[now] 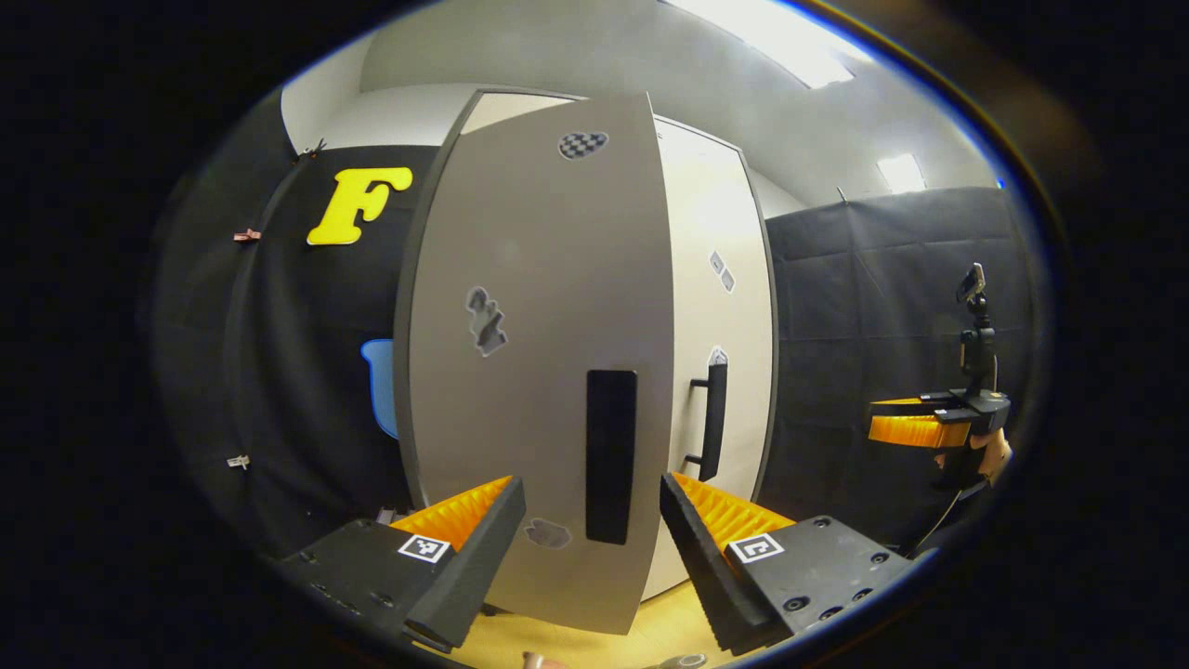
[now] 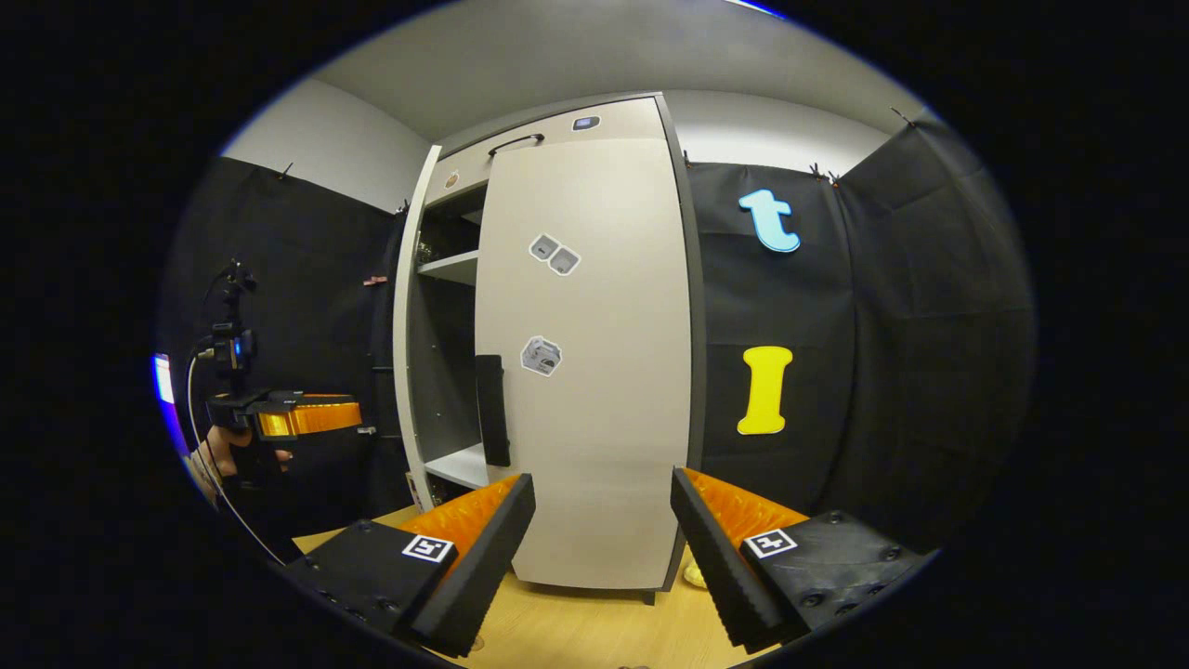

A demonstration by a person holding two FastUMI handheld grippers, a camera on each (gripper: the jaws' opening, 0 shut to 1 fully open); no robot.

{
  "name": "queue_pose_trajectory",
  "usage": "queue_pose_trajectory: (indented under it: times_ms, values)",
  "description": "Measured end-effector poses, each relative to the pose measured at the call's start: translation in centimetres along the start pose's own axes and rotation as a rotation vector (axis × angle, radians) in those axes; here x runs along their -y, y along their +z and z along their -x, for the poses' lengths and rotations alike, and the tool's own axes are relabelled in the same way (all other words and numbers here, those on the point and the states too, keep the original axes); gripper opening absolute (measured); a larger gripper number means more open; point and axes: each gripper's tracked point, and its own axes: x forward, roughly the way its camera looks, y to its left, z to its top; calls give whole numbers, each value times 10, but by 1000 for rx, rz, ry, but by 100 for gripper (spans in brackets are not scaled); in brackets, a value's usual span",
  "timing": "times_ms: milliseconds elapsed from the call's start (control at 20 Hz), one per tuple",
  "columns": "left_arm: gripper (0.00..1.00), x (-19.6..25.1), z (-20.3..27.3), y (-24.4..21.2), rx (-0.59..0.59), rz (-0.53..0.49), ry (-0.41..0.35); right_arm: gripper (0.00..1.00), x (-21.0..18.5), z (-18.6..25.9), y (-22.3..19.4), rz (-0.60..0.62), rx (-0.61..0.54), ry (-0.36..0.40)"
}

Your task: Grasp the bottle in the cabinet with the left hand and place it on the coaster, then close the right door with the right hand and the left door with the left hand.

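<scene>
Doors of the cabinet stand differently: ahead of the right tool, the right door is shut flat against the carcass, while the left door hangs partly open straight in front of the left tool. Both tools are open, fingers spread wide with nothing between them. The left tool faces the left door's outer panel, its dark handle just above the gap between the fingers. Past that door's edge, to the left tool's right, sits the right door's bar handle. From the right tool, bare shelves show through the opening to its left. Both tools hover over the wooden counter. The bottle's place cannot be told. A pale disc, perhaps the coaster, peeks beside the right tool's right finger.
</scene>
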Motion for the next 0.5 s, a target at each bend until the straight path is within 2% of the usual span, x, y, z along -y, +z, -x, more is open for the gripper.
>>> queue_pose_trajectory:
  times_ms: [50, 100, 250, 500]
  values:
    - [89, -2, 6, 2, 5, 1, 10, 98, -7, -2, 2, 2, 3, 17]
    - [93, -3, 12, 5, 12, -1, 19, 98, -16, -4, 2, 4, 5, 35]
    - [94, -7, 25, 12, 30, -15, 35, 98, -34, -5, 3, 22, 10, 65]
    - [94, -13, 43, 23, 59, -14, 63, 98, -48, -3, 9, 27, 27, 41]
